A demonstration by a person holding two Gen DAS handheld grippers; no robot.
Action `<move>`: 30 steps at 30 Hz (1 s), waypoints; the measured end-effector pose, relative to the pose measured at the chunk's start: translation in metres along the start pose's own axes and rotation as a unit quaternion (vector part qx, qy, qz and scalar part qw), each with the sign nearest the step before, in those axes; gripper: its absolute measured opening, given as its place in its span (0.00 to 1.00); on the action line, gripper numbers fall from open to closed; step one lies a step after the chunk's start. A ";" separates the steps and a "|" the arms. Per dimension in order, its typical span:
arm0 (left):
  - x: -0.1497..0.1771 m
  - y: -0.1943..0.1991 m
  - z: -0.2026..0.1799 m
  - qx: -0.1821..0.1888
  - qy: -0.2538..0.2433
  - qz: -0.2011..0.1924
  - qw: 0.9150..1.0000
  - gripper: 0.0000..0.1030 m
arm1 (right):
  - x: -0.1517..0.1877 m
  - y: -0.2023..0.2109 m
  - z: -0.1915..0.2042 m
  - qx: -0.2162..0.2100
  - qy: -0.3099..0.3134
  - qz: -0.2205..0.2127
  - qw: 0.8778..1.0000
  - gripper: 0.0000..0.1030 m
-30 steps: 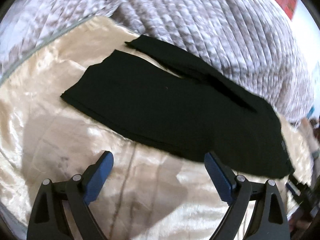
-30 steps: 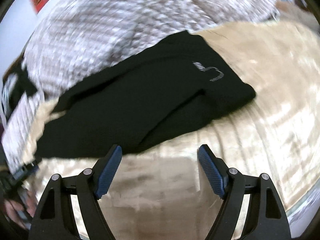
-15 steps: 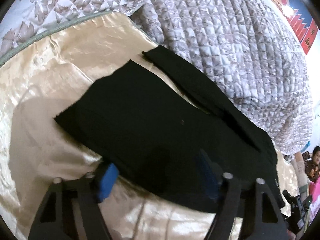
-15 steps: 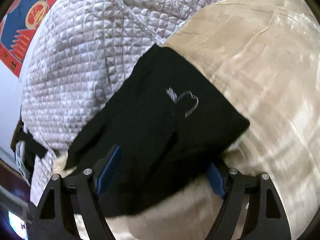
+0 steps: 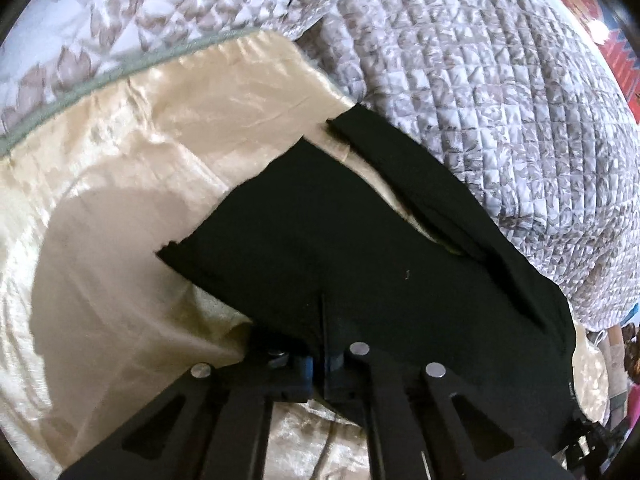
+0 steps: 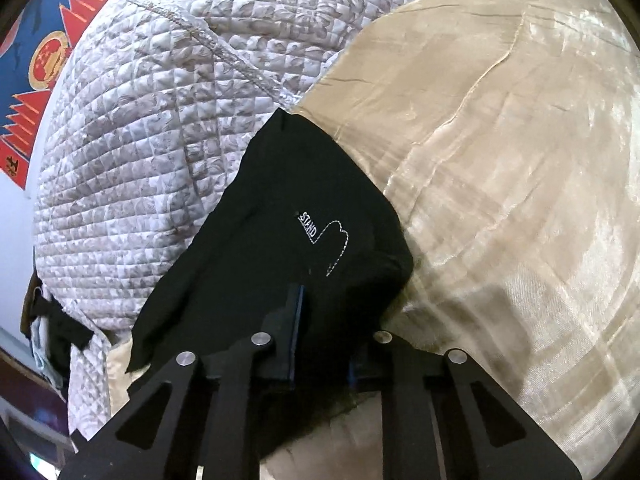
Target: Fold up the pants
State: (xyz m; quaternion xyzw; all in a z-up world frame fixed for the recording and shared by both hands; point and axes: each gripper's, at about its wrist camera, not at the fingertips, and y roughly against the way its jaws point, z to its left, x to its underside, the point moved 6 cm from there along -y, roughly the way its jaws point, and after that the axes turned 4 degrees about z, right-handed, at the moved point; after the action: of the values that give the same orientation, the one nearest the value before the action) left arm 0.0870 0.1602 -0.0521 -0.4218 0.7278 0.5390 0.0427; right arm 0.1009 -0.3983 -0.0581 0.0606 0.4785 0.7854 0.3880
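Left tongs [image 5: 320, 356] pinched on black pants [image 5: 360, 248], cream satin sheet [image 5: 120, 184]

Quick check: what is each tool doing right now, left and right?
Left tool: closed, pinching the near edge of the black pants.
Right tool: closed on the pants' near edge.

Cream satin sheet [image 5: 168, 128], grey quilted comforter [image 6: 160, 92], red-and-blue wall poster [image 6: 36, 60]
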 end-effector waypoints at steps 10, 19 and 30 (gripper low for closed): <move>0.014 0.081 0.006 0.020 -0.028 -0.029 0.999 0.04 | 0.004 0.046 0.016 -0.036 0.001 0.016 0.999 0.11; 0.065 0.077 0.038 -0.018 -0.035 0.022 0.999 0.04 | 0.046 0.070 -0.037 0.021 -0.015 0.062 0.998 0.11; 0.074 0.095 0.046 -0.038 -0.032 0.018 0.999 0.10 | 0.057 0.076 -0.048 0.045 -0.013 0.076 0.996 0.17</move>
State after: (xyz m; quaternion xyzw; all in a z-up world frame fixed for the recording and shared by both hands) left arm -0.0411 0.1623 -0.0381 -0.3924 0.7128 0.5800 0.0397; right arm -0.0030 -0.4121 -0.0394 0.1247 0.5027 0.7893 0.3299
